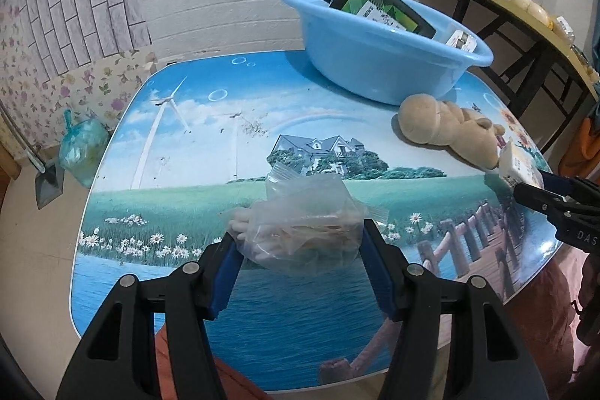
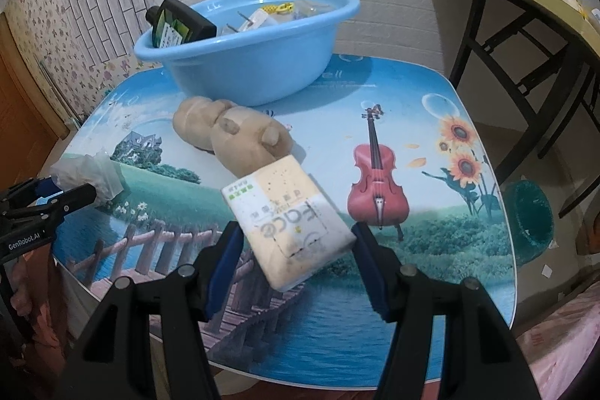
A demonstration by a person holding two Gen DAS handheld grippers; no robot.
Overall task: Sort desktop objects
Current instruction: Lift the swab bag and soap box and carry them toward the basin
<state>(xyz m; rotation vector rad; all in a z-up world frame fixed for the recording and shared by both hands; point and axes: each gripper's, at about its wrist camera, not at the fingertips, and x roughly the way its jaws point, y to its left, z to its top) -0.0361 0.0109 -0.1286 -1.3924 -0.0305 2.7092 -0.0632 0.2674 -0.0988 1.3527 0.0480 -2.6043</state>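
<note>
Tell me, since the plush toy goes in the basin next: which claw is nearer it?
Right. The right claw, gripping the tissue pack, is beside the plush toy; the left claw holds a plastic bag farther off.

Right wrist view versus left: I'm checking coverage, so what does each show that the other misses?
Only the right wrist view shows the violin print and the small items in the basin. Only the left wrist view shows the windmill print and the green bag on the floor. Both show the basin, bottle, plush toy, plastic bag in the left gripper, and tissue pack in the right gripper.
</note>
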